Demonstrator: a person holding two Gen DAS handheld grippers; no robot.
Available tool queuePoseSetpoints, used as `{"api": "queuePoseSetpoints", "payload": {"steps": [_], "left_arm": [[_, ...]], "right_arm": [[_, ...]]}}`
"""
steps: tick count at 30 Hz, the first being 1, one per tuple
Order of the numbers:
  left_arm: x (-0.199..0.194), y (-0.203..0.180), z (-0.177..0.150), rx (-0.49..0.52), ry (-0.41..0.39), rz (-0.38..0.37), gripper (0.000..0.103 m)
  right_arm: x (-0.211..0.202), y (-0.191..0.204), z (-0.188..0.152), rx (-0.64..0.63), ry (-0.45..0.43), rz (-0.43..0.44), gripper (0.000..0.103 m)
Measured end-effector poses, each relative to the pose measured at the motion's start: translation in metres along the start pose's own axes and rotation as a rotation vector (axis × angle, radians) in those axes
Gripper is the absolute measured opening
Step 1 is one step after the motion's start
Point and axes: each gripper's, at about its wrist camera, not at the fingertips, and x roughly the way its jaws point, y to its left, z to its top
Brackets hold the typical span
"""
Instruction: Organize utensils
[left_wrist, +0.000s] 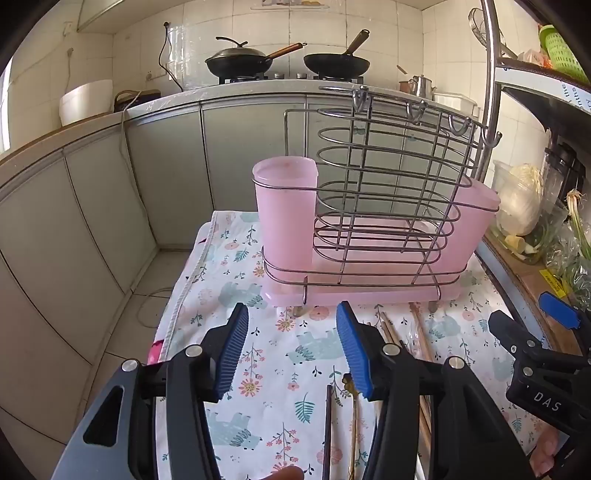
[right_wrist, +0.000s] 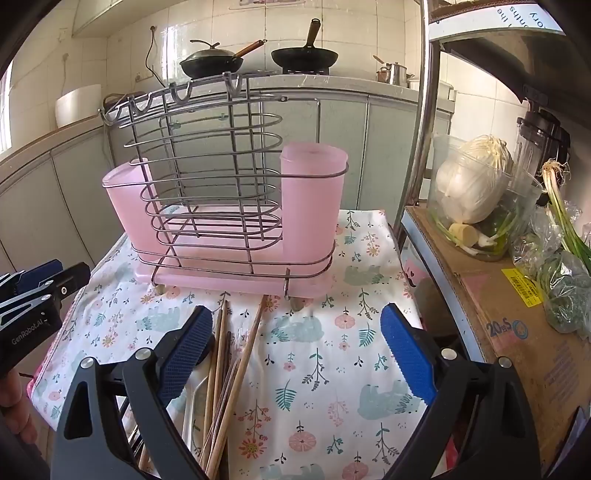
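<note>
A wire utensil rack (left_wrist: 384, 192) (right_wrist: 207, 177) with two pink cups (left_wrist: 284, 206) (right_wrist: 314, 192) and a pink drip tray stands on a floral cloth (left_wrist: 266, 369) (right_wrist: 325, 369). Several wooden chopsticks (right_wrist: 229, 365) (left_wrist: 421, 336) lie on the cloth in front of it, with a white spoon (right_wrist: 192, 402) and a gold-handled utensil (left_wrist: 352, 424) beside them. My left gripper (left_wrist: 295, 350) hovers open over the cloth, nothing between its blue pads. My right gripper (right_wrist: 295, 358) is open wide above the cloth, the chopsticks just inside its left finger. Each gripper shows at the other view's edge.
A cardboard box (right_wrist: 517, 325) with a jar of cabbage (right_wrist: 476, 184) and bagged scallions (right_wrist: 565, 266) sits to the right, behind a metal shelf pole (right_wrist: 424, 129). Grey cabinets and a counter with two pans (left_wrist: 288, 61) stand behind. The floor drops off left of the cloth.
</note>
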Motion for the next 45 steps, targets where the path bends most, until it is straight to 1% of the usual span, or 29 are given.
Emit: {"api": "queuePoseSetpoints", "payload": {"steps": [45], "left_arm": [[-0.0039,-0.0036,-0.0008,0.001,-0.003,-0.015,0.050]], "right_arm": [[-0.0032,-0.0009,0.0004,0.006,-0.008,0.000,0.093]]}}
